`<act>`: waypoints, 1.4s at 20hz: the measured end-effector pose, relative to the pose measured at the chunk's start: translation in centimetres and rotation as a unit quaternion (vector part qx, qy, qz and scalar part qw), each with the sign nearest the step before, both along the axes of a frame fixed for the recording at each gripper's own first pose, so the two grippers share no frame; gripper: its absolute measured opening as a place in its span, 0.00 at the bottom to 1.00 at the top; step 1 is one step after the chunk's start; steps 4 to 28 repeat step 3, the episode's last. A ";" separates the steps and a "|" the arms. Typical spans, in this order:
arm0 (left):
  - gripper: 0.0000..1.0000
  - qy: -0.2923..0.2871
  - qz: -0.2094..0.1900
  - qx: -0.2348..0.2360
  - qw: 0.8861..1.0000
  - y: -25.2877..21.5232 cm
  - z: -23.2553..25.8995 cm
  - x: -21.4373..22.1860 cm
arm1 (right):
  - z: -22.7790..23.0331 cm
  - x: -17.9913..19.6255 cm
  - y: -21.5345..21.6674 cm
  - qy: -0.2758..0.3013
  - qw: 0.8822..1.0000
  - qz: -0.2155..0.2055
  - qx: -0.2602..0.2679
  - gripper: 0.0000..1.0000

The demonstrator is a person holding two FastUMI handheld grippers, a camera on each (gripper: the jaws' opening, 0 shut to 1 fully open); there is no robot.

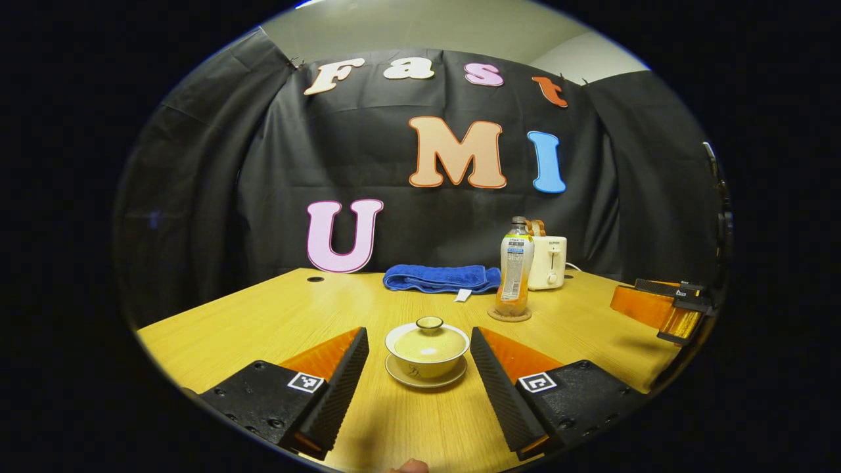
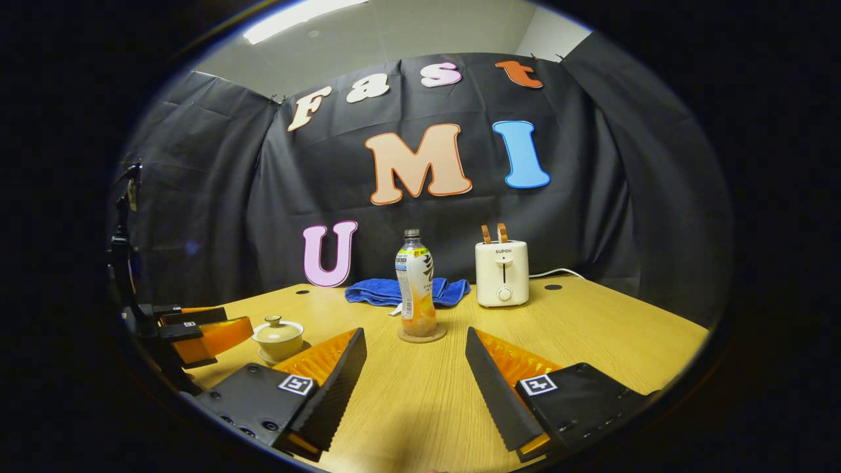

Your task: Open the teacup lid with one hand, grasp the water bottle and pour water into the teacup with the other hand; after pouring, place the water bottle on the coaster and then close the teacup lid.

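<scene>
In the left gripper view the left gripper [image 1: 419, 348] hangs low over the wooden table [image 1: 263, 315] with its two ribbed fingers spread wide and nothing between the pads; the lidded teacup [image 1: 427, 348] sits on its saucer [image 1: 426, 376] just ahead of the fingertips, framed by the gap but touched by neither finger. The lid [image 1: 429, 338] is on the cup, its small knob upright. Farther off and a little to the right, the water bottle [image 1: 516, 266] stands upright on the round coaster [image 1: 509, 315], holding what looks like orange liquid in its lower part, though the lighting makes the colour hard to judge. Behind it lie a folded blue towel [image 1: 440, 278] and a white toaster [image 1: 548, 263] near the black cloth wall. At the right edge of this view the right gripper [image 1: 680, 309] shows from the side. In the right gripper view the right gripper [image 2: 415, 355] also has its fingers spread apart and empty above the table, with the bottle and coaster straight ahead, clear of both fingertips. The teacup stands to the left there, just beside the left gripper's orange finger [image 2: 220, 335], and the toaster holds two slices in its slots.
</scene>
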State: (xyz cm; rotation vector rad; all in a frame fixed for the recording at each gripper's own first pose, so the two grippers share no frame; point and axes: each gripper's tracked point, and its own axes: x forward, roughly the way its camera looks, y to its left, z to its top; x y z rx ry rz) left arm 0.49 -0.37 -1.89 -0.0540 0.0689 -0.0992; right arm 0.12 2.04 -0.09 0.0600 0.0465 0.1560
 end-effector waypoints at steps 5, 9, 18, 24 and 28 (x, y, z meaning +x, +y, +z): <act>0.91 -0.015 -0.002 -0.002 1.000 -0.2 0.7 0.1 | -0.9 0.0 0.1 0.006 1.000 -0.001 -0.004 0.94; 0.91 -0.015 -0.002 -0.002 1.000 -0.2 0.7 0.1 | -0.9 0.0 0.1 0.006 1.000 -0.001 -0.004 0.94; 0.91 -0.015 -0.002 -0.002 1.000 -0.2 0.7 0.1 | -0.9 0.0 0.1 0.006 1.000 -0.001 -0.004 0.94; 0.91 -0.015 -0.002 -0.002 1.000 -0.2 0.7 0.1 | -0.9 0.0 0.1 0.006 1.000 -0.001 -0.004 0.94; 0.91 -0.015 -0.002 -0.002 1.000 -0.2 0.7 0.1 | -0.9 0.0 0.1 0.006 1.000 -0.001 -0.004 0.94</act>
